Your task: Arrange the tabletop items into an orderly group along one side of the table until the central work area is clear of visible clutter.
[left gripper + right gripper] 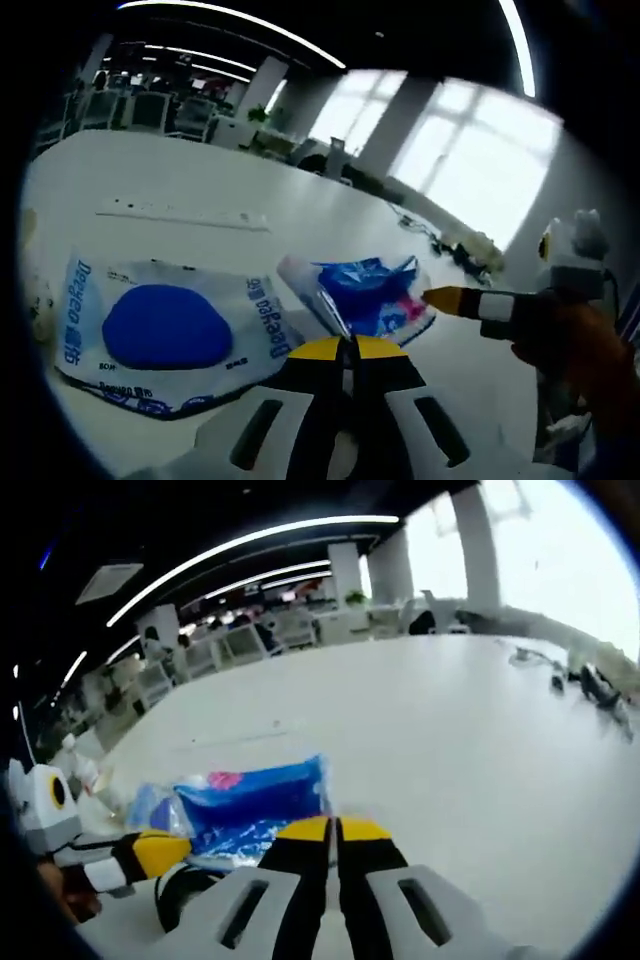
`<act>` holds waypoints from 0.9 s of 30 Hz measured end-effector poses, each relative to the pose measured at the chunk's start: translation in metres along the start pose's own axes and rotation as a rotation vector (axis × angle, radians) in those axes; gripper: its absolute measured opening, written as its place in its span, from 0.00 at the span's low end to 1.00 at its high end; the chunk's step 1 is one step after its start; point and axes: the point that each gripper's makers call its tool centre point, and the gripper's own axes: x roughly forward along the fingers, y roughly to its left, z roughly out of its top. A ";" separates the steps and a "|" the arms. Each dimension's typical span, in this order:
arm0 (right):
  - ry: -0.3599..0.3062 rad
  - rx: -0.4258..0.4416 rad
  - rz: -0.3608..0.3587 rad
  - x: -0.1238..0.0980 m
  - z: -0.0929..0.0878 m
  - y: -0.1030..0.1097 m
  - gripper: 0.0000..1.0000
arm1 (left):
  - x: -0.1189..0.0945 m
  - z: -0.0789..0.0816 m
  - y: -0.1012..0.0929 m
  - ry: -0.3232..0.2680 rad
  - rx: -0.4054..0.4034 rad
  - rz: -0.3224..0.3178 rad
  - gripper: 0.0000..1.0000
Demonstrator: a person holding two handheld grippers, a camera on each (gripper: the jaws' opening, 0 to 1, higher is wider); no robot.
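Observation:
A blue tissue packet (372, 292) with a crinkled silvery end lies just beyond my left gripper (347, 345), whose yellow-tipped jaws are shut on the packet's near edge. Left of it lies a white wet-wipes pack (165, 335) with a blue oval lid. My right gripper (432, 297) comes in from the right, its yellow tip touching the packet's right edge. In the right gripper view the blue packet (255, 802) sits left of my right gripper (333, 828), whose jaws are pressed together at the packet's corner. The left gripper (150, 855) reaches in under the packet's left end.
The white table (450, 760) stretches wide and bare past the packet. A white power strip (180, 213) lies farther back. Cables (590, 685) sit at the far edge. A pale object (38, 300) stands at the left edge. Office desks and chairs stand behind.

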 end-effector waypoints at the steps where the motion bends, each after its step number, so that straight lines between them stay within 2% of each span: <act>1: -0.005 -0.006 0.005 0.001 0.001 -0.001 0.00 | 0.001 -0.001 0.000 0.010 0.020 0.011 0.02; 3: -0.010 -0.028 0.023 0.005 0.001 -0.003 0.00 | 0.005 -0.003 0.001 0.021 0.113 0.037 0.02; 7: 0.000 0.012 0.058 0.014 -0.005 -0.007 0.00 | 0.013 -0.008 0.003 0.045 0.117 0.056 0.03; 9: 0.004 0.006 0.063 0.017 -0.006 -0.010 0.00 | 0.015 -0.007 0.007 0.050 0.174 0.080 0.03; 12: 0.016 0.002 0.075 0.025 -0.008 -0.013 0.00 | 0.019 -0.008 0.008 0.072 0.160 0.105 0.04; 13: 0.027 -0.031 0.078 0.029 -0.009 -0.016 0.00 | 0.021 -0.007 0.009 0.075 0.155 0.107 0.04; 16: 0.042 -0.053 0.074 0.032 -0.011 -0.019 0.00 | 0.024 -0.010 0.009 0.089 0.130 0.127 0.05; 22: 0.061 -0.030 0.058 0.037 -0.017 -0.026 0.00 | 0.027 -0.011 0.011 0.109 0.106 0.176 0.06; 27: 0.068 -0.013 0.046 0.041 -0.020 -0.030 0.00 | 0.028 -0.015 0.013 0.153 0.112 0.212 0.03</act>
